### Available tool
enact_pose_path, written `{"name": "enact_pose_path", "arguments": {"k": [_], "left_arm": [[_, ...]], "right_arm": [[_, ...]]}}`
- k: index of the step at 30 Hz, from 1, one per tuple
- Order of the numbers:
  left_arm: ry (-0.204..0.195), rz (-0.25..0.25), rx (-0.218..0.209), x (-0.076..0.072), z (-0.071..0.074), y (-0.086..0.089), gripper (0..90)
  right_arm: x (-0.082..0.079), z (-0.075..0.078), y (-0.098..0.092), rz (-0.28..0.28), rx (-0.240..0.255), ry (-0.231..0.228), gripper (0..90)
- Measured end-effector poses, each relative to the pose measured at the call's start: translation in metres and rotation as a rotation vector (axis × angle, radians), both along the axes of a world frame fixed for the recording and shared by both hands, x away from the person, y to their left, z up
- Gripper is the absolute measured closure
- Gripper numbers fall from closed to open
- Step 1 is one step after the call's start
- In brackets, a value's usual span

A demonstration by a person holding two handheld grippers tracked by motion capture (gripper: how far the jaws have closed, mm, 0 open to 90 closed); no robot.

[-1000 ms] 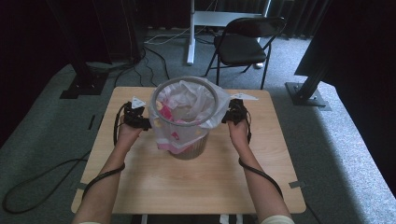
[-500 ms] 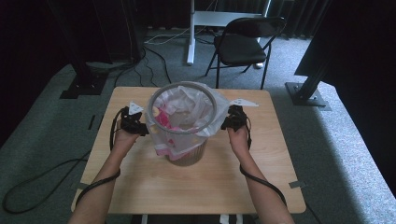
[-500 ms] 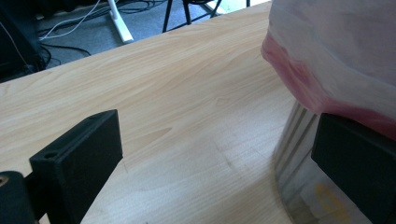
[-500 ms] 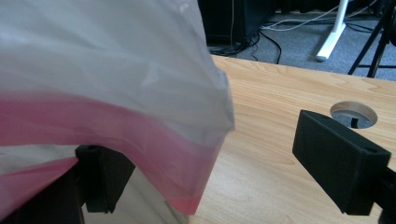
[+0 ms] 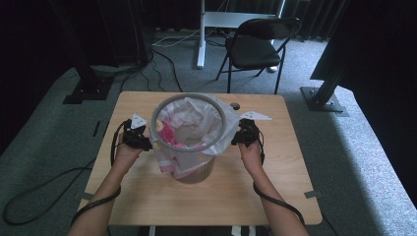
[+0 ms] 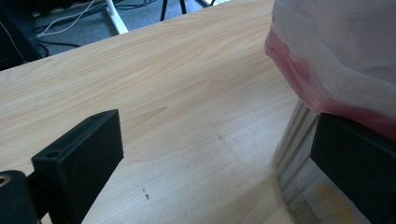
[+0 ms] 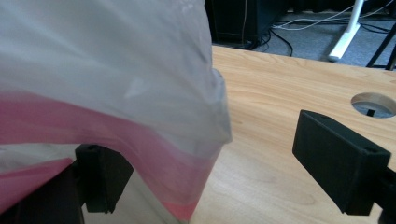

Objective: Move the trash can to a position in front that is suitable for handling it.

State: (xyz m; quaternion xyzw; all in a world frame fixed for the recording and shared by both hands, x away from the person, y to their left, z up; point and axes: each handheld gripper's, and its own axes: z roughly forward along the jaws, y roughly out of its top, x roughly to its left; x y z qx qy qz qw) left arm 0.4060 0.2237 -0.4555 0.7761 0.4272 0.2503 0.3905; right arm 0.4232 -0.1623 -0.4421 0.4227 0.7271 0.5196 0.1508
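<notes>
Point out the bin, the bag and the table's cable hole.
bin (image 5: 196, 173): high view, its clear lower wall below the bag.
bag (image 5: 194, 118): high view, white film inside the rim.
cable hole (image 7: 373, 103): right gripper view, its pale inner edge.

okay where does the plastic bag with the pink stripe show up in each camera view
High view: plastic bag at centre, draped over the bin.
Left gripper view: upper right.
Right gripper view: left half.
Shared landmark: the wooden table.
</notes>
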Motion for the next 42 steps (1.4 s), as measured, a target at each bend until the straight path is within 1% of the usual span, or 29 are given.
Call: {"name": "enact_pose_path", "arguments": {"k": [1, 2, 3, 5, 7, 12, 15, 18, 20, 22, 26, 27, 30, 33, 35, 36, 41, 42], "left_arm": [[0.000, 0.000, 0.000, 0.000, 0.000, 0.000, 2.4], [0.000, -0.004, 0.006, -0.005, 0.001, 0.000, 2.4], [-0.002, -0.008, 0.009, -0.007, 0.001, 0.000, 2.4], [-0.002, -0.013, 0.017, -0.011, 0.001, 0.000, 2.4], [-0.004, -0.018, 0.016, -0.015, 0.001, 0.000, 2.4], [-0.012, -0.030, 0.025, -0.025, 0.001, -0.001, 2.4], [-0.014, -0.026, 0.023, -0.030, 0.001, -0.001, 2.4], [-0.010, -0.024, 0.017, -0.035, 0.001, -0.001, 2.4], [-0.012, -0.029, 0.027, -0.039, 0.001, 0.000, 2.4], [-0.012, -0.032, 0.035, -0.042, 0.002, 0.001, 2.4], [-0.006, -0.038, 0.037, -0.049, 0.003, 0.001, 2.4], [-0.009, -0.043, 0.046, -0.051, 0.003, 0.001, 2.4], [-0.010, -0.047, 0.053, -0.056, 0.004, 0.001, 2.4], [-0.004, -0.049, 0.046, -0.061, 0.003, 0.002, 2.4], [-0.005, -0.052, 0.052, -0.064, 0.003, 0.003, 2.4], [-0.007, -0.051, 0.045, -0.065, 0.003, 0.002, 2.4], [-0.003, -0.058, 0.043, -0.070, 0.002, 0.002, 2.4], [-0.002, -0.064, 0.052, -0.071, 0.003, 0.002, 2.5]], "right_arm": [[0.000, 0.000, 0.000, 0.000, 0.000, 0.000, 15.5], [-0.002, 0.000, 0.000, 0.002, 0.000, -0.001, 15.4], [-0.007, 0.000, 0.000, 0.006, -0.001, -0.004, 15.5], [-0.011, 0.000, 0.000, 0.009, -0.003, -0.011, 15.4], [-0.016, 0.000, 0.000, 0.013, -0.004, -0.009, 15.4], [-0.028, 0.000, -0.001, 0.020, -0.009, -0.022, 15.4], [-0.033, -0.002, -0.002, 0.025, 0.004, -0.018, 15.4], [-0.037, -0.001, -0.002, 0.029, -0.003, -0.012, 15.4], [-0.040, 0.000, -0.002, 0.034, -0.010, -0.015, 15.5], [-0.043, -0.001, -0.001, 0.036, -0.005, -0.015, 15.5], [-0.049, -0.001, 0.000, 0.047, 0.001, -0.009, 15.4], [-0.051, -0.001, 0.000, 0.048, -0.004, -0.012, 15.5], [-0.056, 0.001, 0.000, 0.053, -0.018, -0.019, 15.4], [-0.062, -0.001, 0.000, 0.052, 0.002, -0.011, 15.4], [-0.065, -0.002, 0.000, 0.057, 0.011, -0.007, 15.4], [-0.066, -0.003, 0.000, 0.057, 0.014, -0.006, 15.4], [-0.073, -0.004, -0.001, 0.057, 0.025, -0.006, 15.4], [-0.075, -0.004, -0.002, 0.059, 0.030, -0.002, 15.4]]}}
